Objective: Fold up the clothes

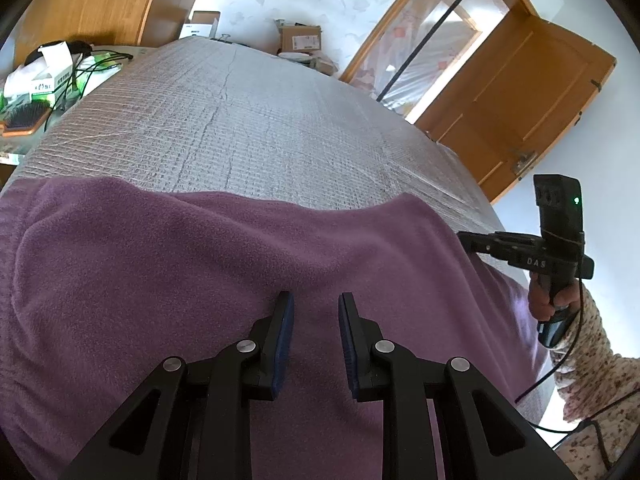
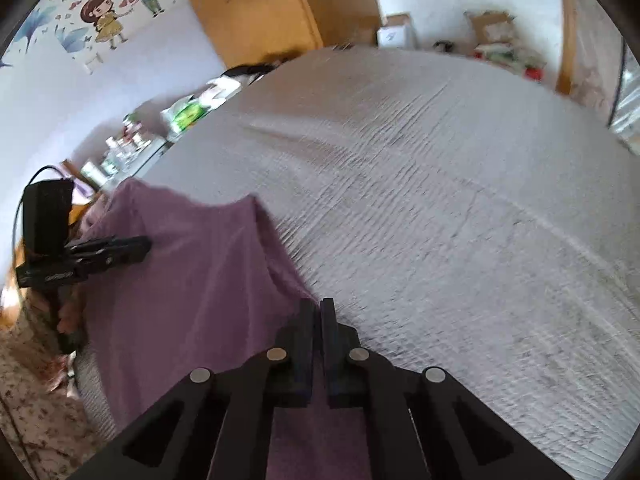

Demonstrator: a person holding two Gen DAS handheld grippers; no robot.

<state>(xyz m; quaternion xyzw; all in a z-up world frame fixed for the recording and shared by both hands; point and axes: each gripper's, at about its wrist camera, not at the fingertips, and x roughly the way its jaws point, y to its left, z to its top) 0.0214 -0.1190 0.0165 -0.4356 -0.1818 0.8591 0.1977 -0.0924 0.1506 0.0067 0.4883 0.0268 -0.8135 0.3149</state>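
1. The purple fleece garment [image 1: 200,264] lies spread over the near part of a grey, grid-textured bed cover [image 1: 248,120]. Its nap is soft and matte, with shallow rolls and one rounded fold along its far edge.
2. The left gripper [image 1: 316,304] hangs just over the fleece with its jaws spread. Purple cloth shows in the gap between the blue pads [image 1: 285,340], and nothing is pinched there.
3. In the right wrist view the right gripper [image 2: 318,308] has its jaws pressed together at the garment's right border, where purple meets the grey cover. A sliver of purple shows between the fingers lower down, but the frame is blurred and I cannot tell whether cloth is nipped at the tips.
4. From the left jaws, the right gripper sits off to the right, near the fleece's edge, gripped by a hand [image 1: 548,300] in a floral sleeve [image 1: 596,360].
5. Ahead of both pairs of jaws the bed cover runs bare to the far clutter.
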